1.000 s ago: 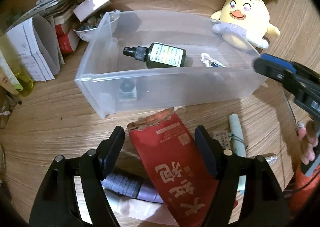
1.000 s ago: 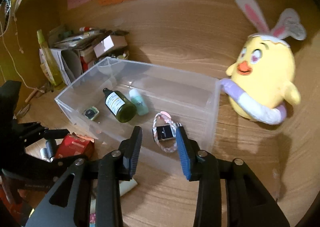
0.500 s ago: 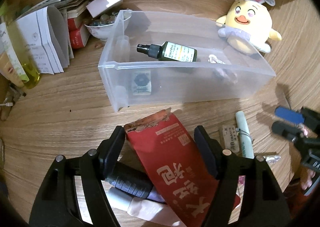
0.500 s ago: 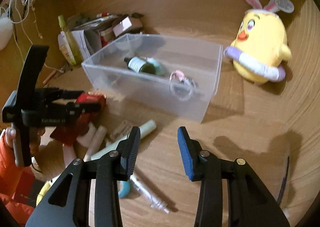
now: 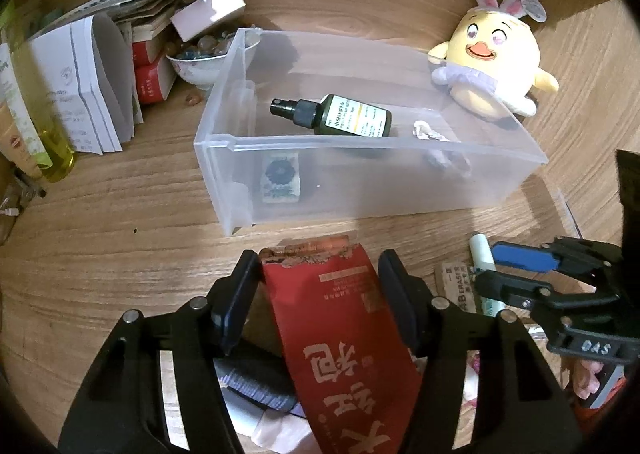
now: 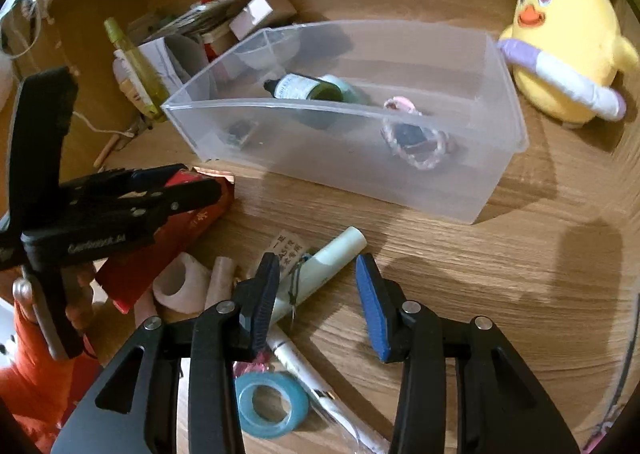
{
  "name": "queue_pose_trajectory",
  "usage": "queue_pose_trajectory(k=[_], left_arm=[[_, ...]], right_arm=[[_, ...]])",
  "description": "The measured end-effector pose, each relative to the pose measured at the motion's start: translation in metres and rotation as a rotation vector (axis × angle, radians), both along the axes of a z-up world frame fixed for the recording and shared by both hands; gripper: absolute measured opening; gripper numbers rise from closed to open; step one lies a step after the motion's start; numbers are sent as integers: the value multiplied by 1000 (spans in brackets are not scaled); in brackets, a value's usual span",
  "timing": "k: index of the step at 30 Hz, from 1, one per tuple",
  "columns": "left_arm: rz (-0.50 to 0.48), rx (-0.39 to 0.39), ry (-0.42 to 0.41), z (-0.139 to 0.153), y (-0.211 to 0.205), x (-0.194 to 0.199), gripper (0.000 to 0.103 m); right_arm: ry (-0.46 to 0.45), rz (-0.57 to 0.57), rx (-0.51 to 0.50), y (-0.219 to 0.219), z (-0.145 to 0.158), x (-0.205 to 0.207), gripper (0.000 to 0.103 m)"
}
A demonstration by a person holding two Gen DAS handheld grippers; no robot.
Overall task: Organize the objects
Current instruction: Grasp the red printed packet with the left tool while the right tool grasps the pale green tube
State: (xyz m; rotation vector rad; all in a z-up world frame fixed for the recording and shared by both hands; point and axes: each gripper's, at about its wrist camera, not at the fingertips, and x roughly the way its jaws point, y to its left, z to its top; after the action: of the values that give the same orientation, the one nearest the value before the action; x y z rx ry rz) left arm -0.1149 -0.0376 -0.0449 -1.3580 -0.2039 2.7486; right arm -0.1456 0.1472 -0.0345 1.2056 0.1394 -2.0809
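A clear plastic bin (image 5: 400,190) (image 6: 360,174) stands on the wooden desk, holding a dark green spray bottle (image 5: 344,120) (image 6: 304,88), a small square item (image 5: 280,182) and a beaded bracelet (image 6: 416,142). My left gripper (image 5: 316,274) (image 6: 192,186) is open, its fingers on either side of a red packet (image 5: 344,334) (image 6: 168,238) lying just in front of the bin. My right gripper (image 6: 318,278) (image 5: 516,270) is open and empty, low over a pale green tube (image 6: 320,266) (image 5: 484,274) among loose items.
A yellow chick plush (image 5: 492,62) (image 6: 560,54) sits right of the bin. Booklets, boxes (image 5: 92,74) and a bowl of beads (image 5: 200,58) crowd the back left. A blue tape roll (image 6: 268,406), a white pen (image 6: 304,366), a paper tag (image 6: 288,250) and pink tubes (image 6: 180,286) lie near me.
My right gripper has pulled back from above the bin and dropped down over the loose items in front of it. My left gripper stays open around the red packet.
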Motion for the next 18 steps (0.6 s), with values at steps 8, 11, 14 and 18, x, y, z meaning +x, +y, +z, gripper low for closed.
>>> queue_pose_trajectory(k=[8, 11, 14, 18], left_arm=[[-5, -7, 18, 2, 2, 0, 61], [-6, -15, 25, 3, 3, 0, 60], [-8, -19, 33, 5, 4, 1, 60], [-14, -21, 53, 12, 5, 3, 59]], right_arm=[[-43, -17, -38, -10, -6, -15, 31], [-50, -18, -49, -13, -7, -20, 27], [-26, -16, -39, -15, -5, -20, 21], [41, 5, -23, -15, 5, -12, 18]])
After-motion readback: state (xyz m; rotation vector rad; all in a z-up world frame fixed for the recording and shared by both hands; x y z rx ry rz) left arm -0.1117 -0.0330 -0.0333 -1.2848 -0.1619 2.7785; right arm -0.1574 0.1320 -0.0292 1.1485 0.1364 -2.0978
